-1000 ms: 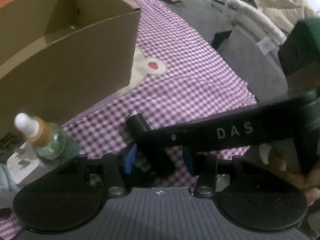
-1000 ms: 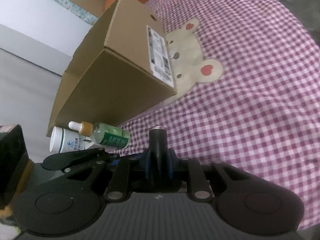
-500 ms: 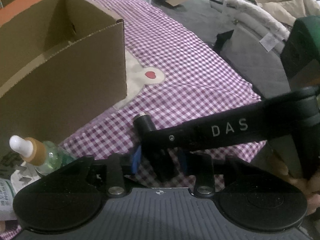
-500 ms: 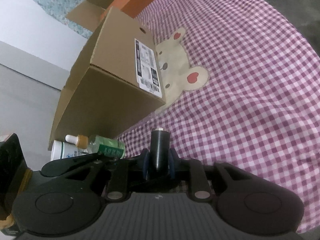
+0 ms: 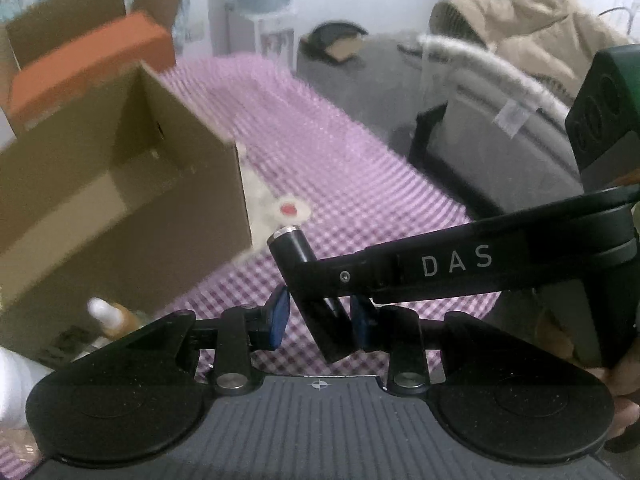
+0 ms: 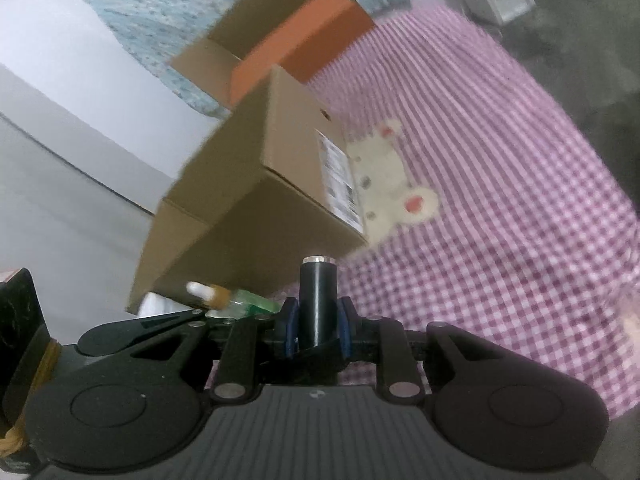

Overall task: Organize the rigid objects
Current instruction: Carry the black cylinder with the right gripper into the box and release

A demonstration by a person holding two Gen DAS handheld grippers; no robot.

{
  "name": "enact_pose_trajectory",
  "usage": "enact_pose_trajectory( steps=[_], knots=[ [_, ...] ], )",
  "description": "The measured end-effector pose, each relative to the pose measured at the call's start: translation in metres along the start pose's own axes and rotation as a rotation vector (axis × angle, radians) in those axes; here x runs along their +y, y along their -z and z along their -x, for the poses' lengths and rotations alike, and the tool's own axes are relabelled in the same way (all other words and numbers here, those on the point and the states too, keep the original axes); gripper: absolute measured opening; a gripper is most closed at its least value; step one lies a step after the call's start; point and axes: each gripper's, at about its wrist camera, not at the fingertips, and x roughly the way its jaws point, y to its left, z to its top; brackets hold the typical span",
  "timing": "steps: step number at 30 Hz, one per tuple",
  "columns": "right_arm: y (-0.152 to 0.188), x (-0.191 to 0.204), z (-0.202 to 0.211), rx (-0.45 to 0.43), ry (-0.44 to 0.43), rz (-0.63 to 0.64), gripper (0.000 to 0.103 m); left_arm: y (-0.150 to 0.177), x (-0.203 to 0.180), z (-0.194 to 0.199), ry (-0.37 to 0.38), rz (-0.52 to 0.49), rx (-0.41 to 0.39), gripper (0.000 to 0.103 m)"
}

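My right gripper (image 6: 318, 330) is shut on a black cylinder with a silver tip (image 6: 318, 300) and holds it upright in the air. In the left wrist view the same cylinder (image 5: 308, 280) stands between the blue pads of my left gripper (image 5: 320, 316), whose jaws stand a little apart around it; the right gripper's finger marked DAS (image 5: 460, 264) reaches in from the right. An open cardboard box (image 5: 120, 208) stands on the purple checked cloth (image 5: 360, 168); it also shows in the right wrist view (image 6: 272, 208).
A green dropper bottle (image 6: 224, 300) and a white tube (image 6: 156, 304) lie at the box's near side. An orange box (image 6: 304, 52) and another carton (image 5: 80, 20) stand behind. Jackets (image 5: 540, 36) lie at the right on grey bedding.
Both grippers have risen with the black cylinder. The box and the dropper bottle sit lower and farther off in both views. The current frames are blurred by motion.
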Motion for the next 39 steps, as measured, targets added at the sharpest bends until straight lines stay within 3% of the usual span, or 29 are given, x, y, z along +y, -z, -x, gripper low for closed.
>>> enact_pose_trajectory(
  steps=[9, 16, 21, 25, 33, 39],
  knots=[
    [-0.015, 0.072, 0.029, -0.096, -0.065, 0.159, 0.023, -0.012, 0.013, 0.073, -0.091, 0.022, -0.168, 0.032],
    [-0.043, 0.136, 0.005, -0.066, -0.154, 0.294, 0.023, -0.024, 0.053, 0.111, -0.204, 0.078, -0.219, 0.032],
    [-0.074, 0.172, -0.047, 0.039, -0.196, 0.350, 0.023, -0.040, 0.103, 0.110, -0.235, 0.174, -0.167, 0.032],
    [-0.099, 0.189, -0.100, 0.159, -0.176, 0.352, 0.023, -0.048, 0.150, 0.088, -0.215, 0.269, -0.089, 0.032],
    [-0.128, 0.183, -0.212, 0.389, -0.096, 0.262, 0.023, -0.049, 0.225, 0.029, -0.210, 0.389, 0.079, 0.032],
    [-0.129, 0.173, -0.277, 0.488, -0.065, 0.200, 0.022, -0.039, 0.253, 0.004, -0.270, 0.423, 0.158, 0.033]
  ],
)
